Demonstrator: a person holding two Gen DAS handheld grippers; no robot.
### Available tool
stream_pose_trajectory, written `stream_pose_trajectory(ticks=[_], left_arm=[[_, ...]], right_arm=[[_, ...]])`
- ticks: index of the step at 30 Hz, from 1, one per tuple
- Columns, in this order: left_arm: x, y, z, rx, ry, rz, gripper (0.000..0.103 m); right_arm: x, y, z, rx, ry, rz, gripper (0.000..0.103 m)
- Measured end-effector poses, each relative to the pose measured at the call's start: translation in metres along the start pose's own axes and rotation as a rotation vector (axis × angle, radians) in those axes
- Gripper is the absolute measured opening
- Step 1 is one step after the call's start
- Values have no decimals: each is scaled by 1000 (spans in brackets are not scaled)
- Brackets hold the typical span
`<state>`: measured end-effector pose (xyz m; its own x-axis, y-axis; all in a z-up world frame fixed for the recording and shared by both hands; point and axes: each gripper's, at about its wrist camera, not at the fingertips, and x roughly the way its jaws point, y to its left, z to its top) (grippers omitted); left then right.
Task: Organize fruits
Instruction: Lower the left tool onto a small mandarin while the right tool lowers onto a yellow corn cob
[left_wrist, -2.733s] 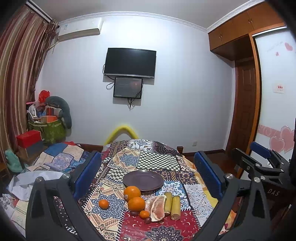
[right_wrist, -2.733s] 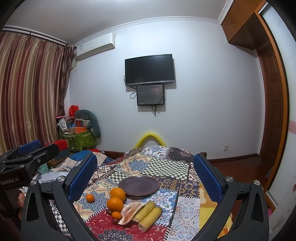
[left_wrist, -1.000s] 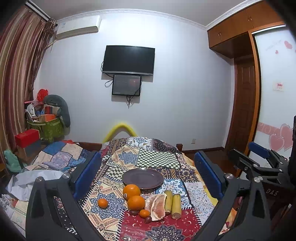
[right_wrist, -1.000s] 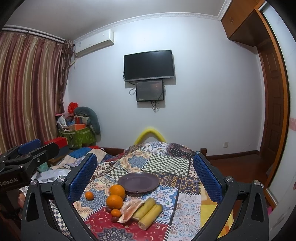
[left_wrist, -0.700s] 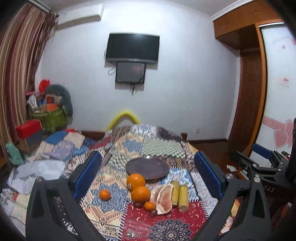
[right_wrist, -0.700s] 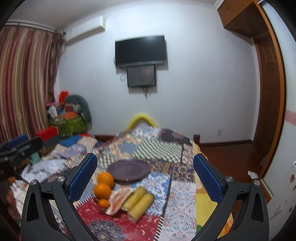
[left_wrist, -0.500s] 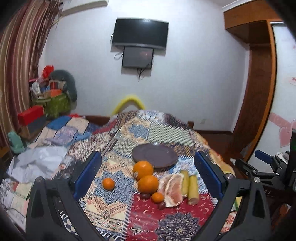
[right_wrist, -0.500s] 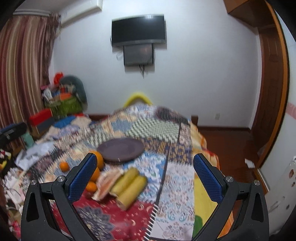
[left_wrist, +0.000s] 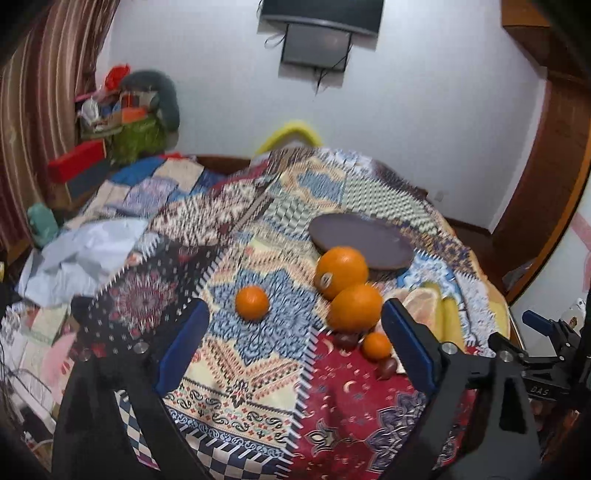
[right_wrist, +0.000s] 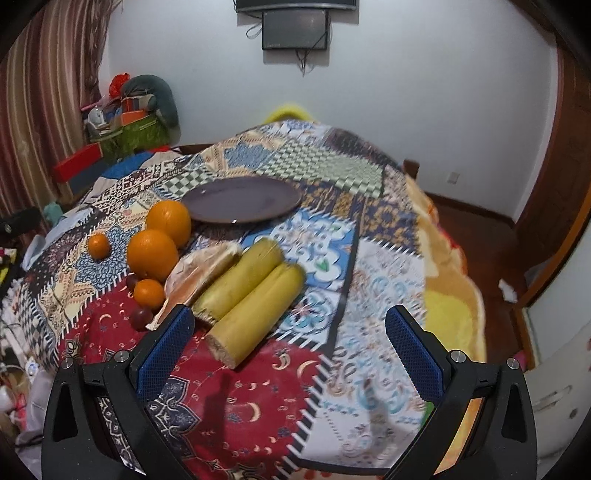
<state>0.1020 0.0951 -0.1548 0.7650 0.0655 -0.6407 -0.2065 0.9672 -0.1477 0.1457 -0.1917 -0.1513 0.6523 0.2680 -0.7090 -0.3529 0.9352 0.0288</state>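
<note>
**Fruit not yet sorted; both grippers open above the table**

A table covered in a patchwork cloth (right_wrist: 325, 258) fills both wrist views. Reading from the left of the right wrist view: a small tangerine (right_wrist: 98, 246) sits alone, apart from the rest. Next come two large oranges (right_wrist: 152, 253), touching each other, the farther one right beside the plate's near edge. Just in front of them lie a second small tangerine (right_wrist: 149, 293) and two dark, reddish small fruits (right_wrist: 142, 318), too small to identify. Then a pale pomelo wedge (right_wrist: 195, 273) leans against two yellow-green cane-like sticks (right_wrist: 255, 306) lying side by side. Behind the group sits a dark purple plate (right_wrist: 242, 201) with nothing on it.

The left gripper (left_wrist: 295, 343) hovers over the cloth with its blue pads wide apart, holding nothing; the lone tangerine and the nearer orange show between its fingers. The right gripper (right_wrist: 288, 350) is likewise spread wide and empty, its left pad close to the near ends of the sticks.

Judging by the bare plate, the organizing has hardly begun: every piece remains on the cloth.

In the left wrist view the right-hand finger covers most of the wedge and sticks, and motion blur smears the cloth pattern. The near table edge is cut off by both gripper bodies.
</note>
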Motion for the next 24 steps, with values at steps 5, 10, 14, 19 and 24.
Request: stream_pose_trajectory(ticks=[5, 10, 14, 19, 24], left_arm=[[32, 12, -9, -24, 81, 21, 80], [57, 20, -17, -38, 141, 27, 70], [71, 21, -21, -28, 167, 29, 63], [85, 21, -20, -11, 184, 27, 56], [93, 21, -16, -3, 182, 23, 53]], right_arm=[[21, 4, -4, 44, 56, 81, 102], [43, 14, -8, 36, 124, 120, 89], [59, 15, -13, 34, 182, 141, 75], [55, -1, -17, 68, 175, 160, 71], [46, -22, -16, 89, 154, 107, 70]])
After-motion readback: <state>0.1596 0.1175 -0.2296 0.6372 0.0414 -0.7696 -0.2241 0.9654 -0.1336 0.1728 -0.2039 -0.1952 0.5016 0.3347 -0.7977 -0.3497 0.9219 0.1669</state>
